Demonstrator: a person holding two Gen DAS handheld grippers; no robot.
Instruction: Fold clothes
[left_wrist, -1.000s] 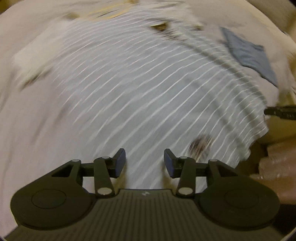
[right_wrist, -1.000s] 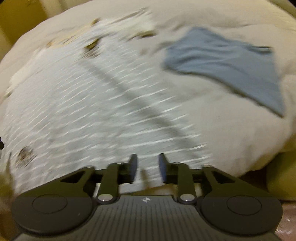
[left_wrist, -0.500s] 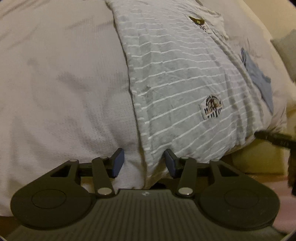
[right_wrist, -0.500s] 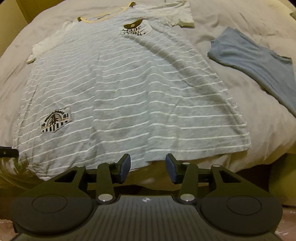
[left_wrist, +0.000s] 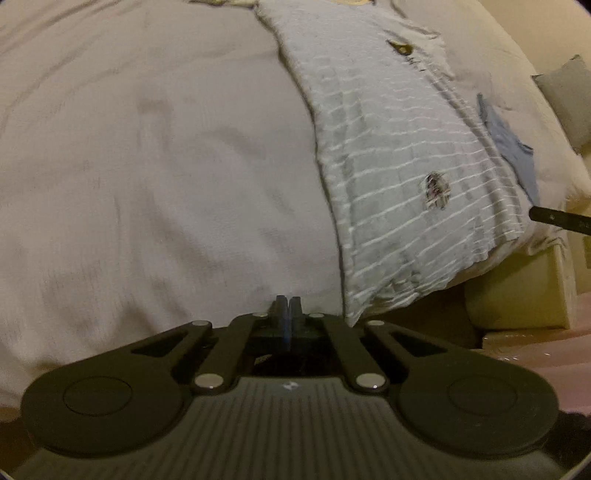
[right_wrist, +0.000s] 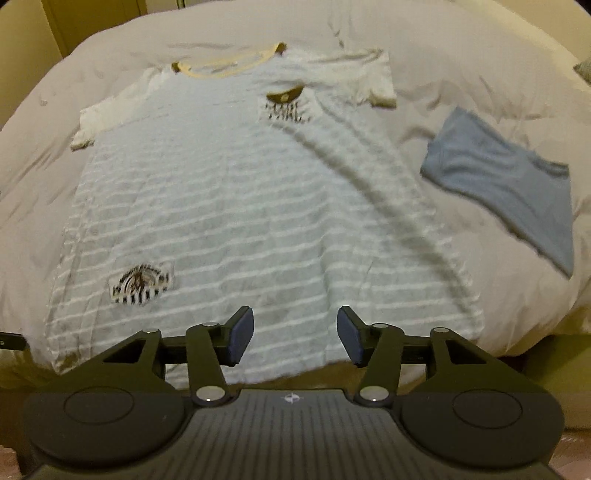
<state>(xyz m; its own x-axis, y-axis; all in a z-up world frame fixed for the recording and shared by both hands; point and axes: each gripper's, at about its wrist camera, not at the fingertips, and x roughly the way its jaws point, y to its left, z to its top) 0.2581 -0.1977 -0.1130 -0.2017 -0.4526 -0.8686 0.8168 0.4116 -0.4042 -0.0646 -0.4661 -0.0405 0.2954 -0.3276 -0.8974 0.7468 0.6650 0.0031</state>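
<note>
The striped shirt (right_wrist: 236, 206) lies flat, front up, on the bed (right_wrist: 461, 48). Only the right wrist view shows its yellow collar (right_wrist: 225, 66) and both sleeves. A blue garment (right_wrist: 506, 177) lies beside it. The right gripper (right_wrist: 295, 336) is open over the hem. The left gripper (left_wrist: 286, 306) is closed on nothing, beside the hem corner.

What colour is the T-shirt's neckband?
Pale yellow neckband, clearest in the right wrist view.

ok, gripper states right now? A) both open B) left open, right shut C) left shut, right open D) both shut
C: the left gripper has its fingers pressed together with nothing between them, at the bed's edge beside the striped shirt; the right gripper has its fingers spread wide over the shirt's hem.
</note>
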